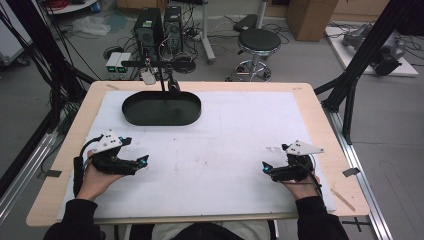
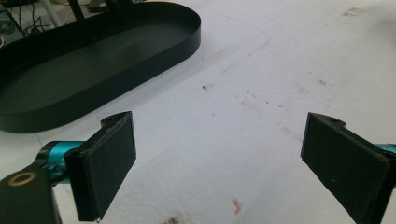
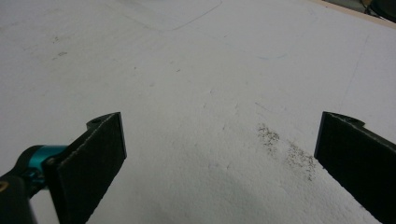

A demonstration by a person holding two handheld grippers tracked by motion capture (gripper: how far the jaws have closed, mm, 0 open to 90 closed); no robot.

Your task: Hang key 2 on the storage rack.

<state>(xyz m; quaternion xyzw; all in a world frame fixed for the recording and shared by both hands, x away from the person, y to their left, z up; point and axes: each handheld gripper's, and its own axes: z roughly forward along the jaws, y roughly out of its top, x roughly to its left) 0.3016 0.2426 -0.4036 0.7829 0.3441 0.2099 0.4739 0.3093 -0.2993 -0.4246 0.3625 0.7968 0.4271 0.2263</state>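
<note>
- Grey floor [image 1: 300, 60] strewn with cables beyond the wooden table [image 1: 320, 125].
- Black round stool [image 1: 258, 41] far centre; two computer towers [image 1: 159, 27] far left.

A white sheet [image 1: 240, 130] lies under both tools and covers most of the wooden tabletop [image 1: 320, 125]. Just ahead of the left tool [image 1: 142, 161] the sheet has a small reddish speck [image 2: 237, 205]. Near the right tool [image 1: 266, 167] there is a grey smudge [image 3: 285, 149] – close to one jaw. Far beyond the left tool, on the floor, stand two black computer towers [image 1: 160, 27]. A round black stool [image 1: 258, 41] stands far ahead of the right tool.
</note>
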